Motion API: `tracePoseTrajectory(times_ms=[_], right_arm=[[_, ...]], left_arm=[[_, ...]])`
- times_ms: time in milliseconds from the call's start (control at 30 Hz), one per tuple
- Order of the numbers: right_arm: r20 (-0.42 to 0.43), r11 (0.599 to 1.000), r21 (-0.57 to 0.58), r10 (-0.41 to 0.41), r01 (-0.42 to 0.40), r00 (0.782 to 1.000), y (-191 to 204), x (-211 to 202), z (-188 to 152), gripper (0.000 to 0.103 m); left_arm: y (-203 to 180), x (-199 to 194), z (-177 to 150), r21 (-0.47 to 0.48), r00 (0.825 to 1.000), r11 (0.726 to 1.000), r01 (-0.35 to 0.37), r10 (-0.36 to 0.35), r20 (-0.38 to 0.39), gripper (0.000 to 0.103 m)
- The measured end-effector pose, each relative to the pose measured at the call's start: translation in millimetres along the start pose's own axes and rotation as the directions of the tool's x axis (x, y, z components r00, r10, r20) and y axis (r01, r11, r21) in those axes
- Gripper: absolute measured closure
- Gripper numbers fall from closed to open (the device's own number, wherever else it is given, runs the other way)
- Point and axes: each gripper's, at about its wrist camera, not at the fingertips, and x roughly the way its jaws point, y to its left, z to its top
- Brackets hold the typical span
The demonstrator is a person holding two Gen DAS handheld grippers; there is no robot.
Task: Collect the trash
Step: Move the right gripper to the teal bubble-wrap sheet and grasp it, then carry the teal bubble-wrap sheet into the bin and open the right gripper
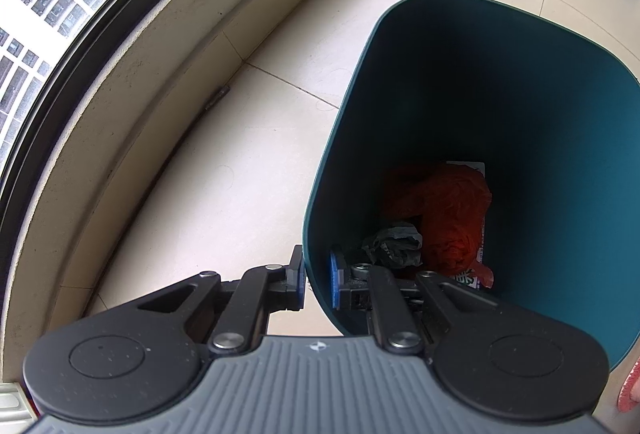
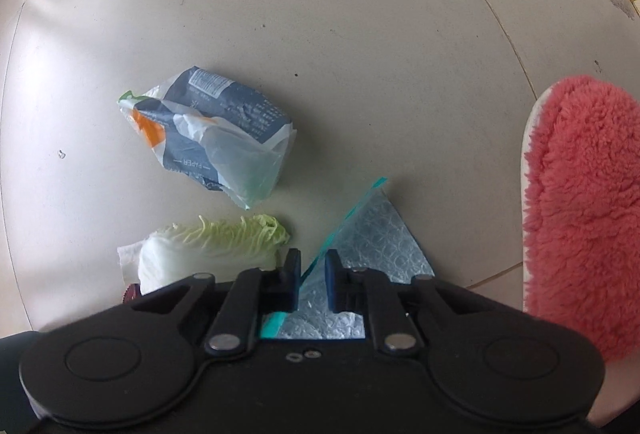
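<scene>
In the left wrist view my left gripper (image 1: 318,284) is shut on the near rim of a dark teal trash bin (image 1: 500,74), one finger outside the wall and one inside. In the bin lie a crumpled red plastic bag (image 1: 444,210), a dark grey wad (image 1: 394,242) and a white printed package (image 1: 468,280). In the right wrist view my right gripper (image 2: 313,274) stands with its jaws a little apart around the teal-edged fold of a bubble-wrap bag (image 2: 376,238) on the floor. A crumpled tissue-paper wrapper (image 2: 212,130) and a cabbage leaf (image 2: 212,246) lie to the left.
A pink fluffy slipper (image 2: 580,202) lies on the floor at the right. A white paper scrap (image 2: 128,258) sits under the cabbage leaf. The bin stands on pale floor tiles (image 1: 240,154) beside a low sill (image 1: 132,66) under a window.
</scene>
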Motion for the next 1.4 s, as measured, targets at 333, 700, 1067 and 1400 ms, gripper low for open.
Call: tracePoseTrajectory(times_ms=[333, 700, 1067, 1400], right_arm=[[0.069, 0.970, -0.243, 0.014, 0.003, 0.998, 22.9, -81.1, -25.1, 0.102], [0.075, 0.775, -0.612, 0.255, -0.158, 0.964, 110.0, -213.7, -77.3, 0.102], [-0.051, 0.445, -0.837, 0.516, -0.319, 0.855, 220.1, -324.0, -155.0, 0.102], [-0.180, 0.280, -0.887, 0.523, -0.368, 0.833, 308.5, -308.0, -209.3, 0.102]], left_arm=[[-0.2, 0.6, -3.2, 0.007, 1.000, 1.000, 0.003, -0.003, 0.017, 0.091], [6.7, 3.0, -2.1, -0.007, 0.999, 0.999, 0.031, -0.031, 0.010, 0.092], [9.3, 0.7, -0.4, -0.014, 0.999, 0.999, 0.044, -0.044, 0.007, 0.092], [13.7, -0.8, -1.0, -0.017, 0.998, 0.998, 0.064, -0.064, 0.015, 0.091]])
